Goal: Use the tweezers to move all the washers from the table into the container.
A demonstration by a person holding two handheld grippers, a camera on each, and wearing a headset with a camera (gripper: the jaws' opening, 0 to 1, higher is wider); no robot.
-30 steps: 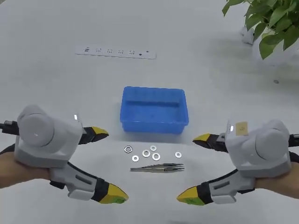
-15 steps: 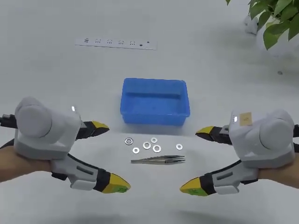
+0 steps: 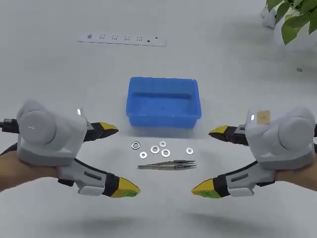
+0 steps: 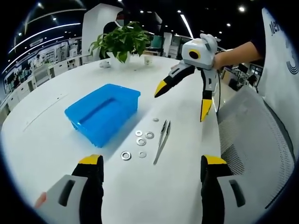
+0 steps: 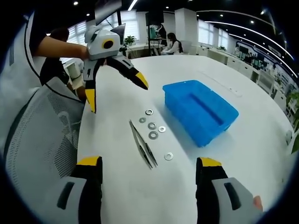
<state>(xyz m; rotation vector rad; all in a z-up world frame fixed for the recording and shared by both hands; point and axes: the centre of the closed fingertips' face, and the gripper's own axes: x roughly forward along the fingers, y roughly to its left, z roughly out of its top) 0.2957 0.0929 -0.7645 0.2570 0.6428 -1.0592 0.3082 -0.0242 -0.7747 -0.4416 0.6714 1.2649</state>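
Several steel washers [image 3: 154, 149] lie on the white table just in front of a blue container [image 3: 163, 102]. Metal tweezers [image 3: 166, 165] lie flat below the washers. My left gripper [image 3: 113, 159] hovers open at the left, jaws wide apart, pointing toward the washers. My right gripper [image 3: 214, 160] hovers open at the right, facing it. In the left gripper view the washers [image 4: 140, 142], tweezers [image 4: 161, 136] and container [image 4: 102, 112] lie ahead, with the right gripper [image 4: 184, 100] beyond. The right gripper view has the tweezers [image 5: 142, 145], washers [image 5: 152, 126], container [image 5: 200, 109] and left gripper [image 5: 114, 88].
A white power strip [image 3: 122, 39] lies far back on the table. A green plant [image 3: 295, 19] stands at the back right. An office chair's mesh back [image 5: 42, 135] is beside the table edge. A person [image 5: 174, 44] sits in the distance.
The head camera has tilted, so the table scene sits higher in view. Both grippers stay open and hold about the same places beside the tweezers.
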